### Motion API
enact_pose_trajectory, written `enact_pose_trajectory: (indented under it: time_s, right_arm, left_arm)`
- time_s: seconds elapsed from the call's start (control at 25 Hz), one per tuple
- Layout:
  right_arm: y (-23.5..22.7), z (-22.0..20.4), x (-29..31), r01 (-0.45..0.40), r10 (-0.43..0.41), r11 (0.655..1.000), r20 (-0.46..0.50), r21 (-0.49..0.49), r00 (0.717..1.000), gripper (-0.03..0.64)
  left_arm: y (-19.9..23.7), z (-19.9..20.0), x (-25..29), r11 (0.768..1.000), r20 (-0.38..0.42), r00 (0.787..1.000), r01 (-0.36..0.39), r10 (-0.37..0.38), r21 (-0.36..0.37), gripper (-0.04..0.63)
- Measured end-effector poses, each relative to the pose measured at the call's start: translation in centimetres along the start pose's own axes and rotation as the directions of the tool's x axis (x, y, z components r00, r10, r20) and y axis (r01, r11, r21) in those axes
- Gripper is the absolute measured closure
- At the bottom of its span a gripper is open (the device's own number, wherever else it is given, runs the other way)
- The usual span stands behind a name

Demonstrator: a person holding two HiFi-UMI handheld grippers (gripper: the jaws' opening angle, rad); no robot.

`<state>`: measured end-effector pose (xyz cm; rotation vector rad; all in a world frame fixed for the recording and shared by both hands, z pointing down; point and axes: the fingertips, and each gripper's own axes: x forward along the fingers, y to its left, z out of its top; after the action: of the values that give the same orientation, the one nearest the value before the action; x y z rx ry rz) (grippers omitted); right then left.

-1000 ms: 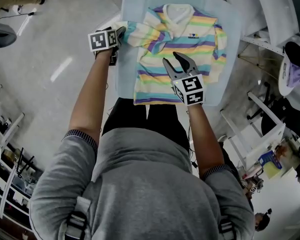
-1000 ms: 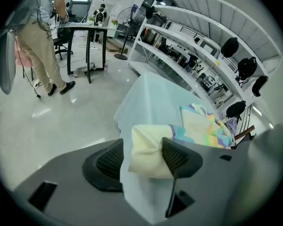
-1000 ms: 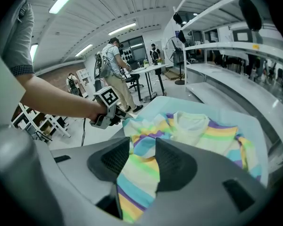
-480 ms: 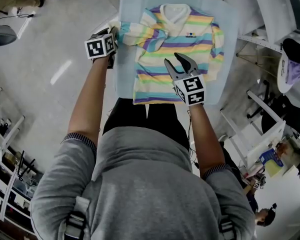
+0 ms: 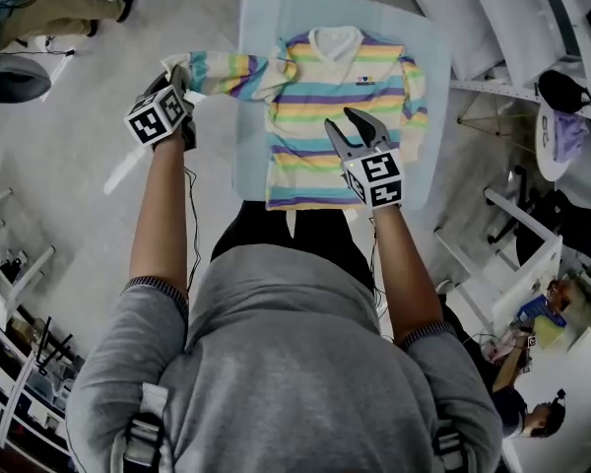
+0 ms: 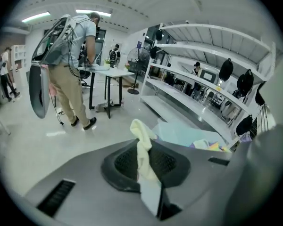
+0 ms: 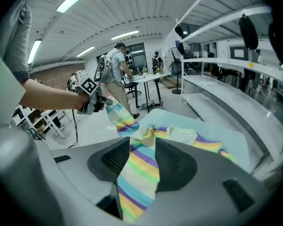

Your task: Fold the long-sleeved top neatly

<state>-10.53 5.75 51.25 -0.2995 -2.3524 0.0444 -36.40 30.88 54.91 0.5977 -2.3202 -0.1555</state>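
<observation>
The left gripper has just been closing its jaws and now pinches the pale yellow cuff of one sleeve between its pads. The person's bare left forearm reaches forward and out to the left, holding that gripper past the left edge of the table, above the floor, with the sleeve stretched straight out from the shoulder of the top. The right gripper points forward and down at the end of a straight right forearm, jaws spread apart, over the lower right part of the top; striped cloth shows through the gap between its jaws, and the pads do not press on it. There are two grippers and one long-sleeved top, striped in pastel colours, lying front up and collar away from the person on the one pale blue table. It has two sleeves: one pulled out to the left, and the other sleeve lying along the body's right side.
</observation>
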Motion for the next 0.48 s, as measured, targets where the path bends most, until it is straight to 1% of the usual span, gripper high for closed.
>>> enact_pose_trajectory:
  time_s: [0.12,0.28,0.4,0.48]
  right_arm:
    - [0.3,1.0,-1.1,0.012,-0.011,1.0,0.018,-0.018,1.0,0.434]
    - [0.9,1.8,-2.5,0.025,-0.024,0.999,0.027,-0.034,0.999,0.434]
    - [1.5,2.3,-3.6,0.037,-0.035,0.998,0.034,-0.045,0.999,0.434]
    - [1.8,2.5,-4.5,0.047,-0.045,0.998,0.04,-0.052,0.998,0.434]
  left_arm:
    - [1.9,1.4,-2.1,0.999,0.026,0.999,-0.047,0.047,-0.011,0.546]
    - [3.4,1.8,-3.7,0.996,0.032,0.996,-0.081,0.082,-0.037,0.546]
    - [3.7,1.9,-4.8,0.993,0.049,0.993,-0.102,0.104,-0.055,0.546]
    - [3.2,2.3,-5.7,0.993,0.07,0.992,-0.098,0.103,-0.066,0.546]
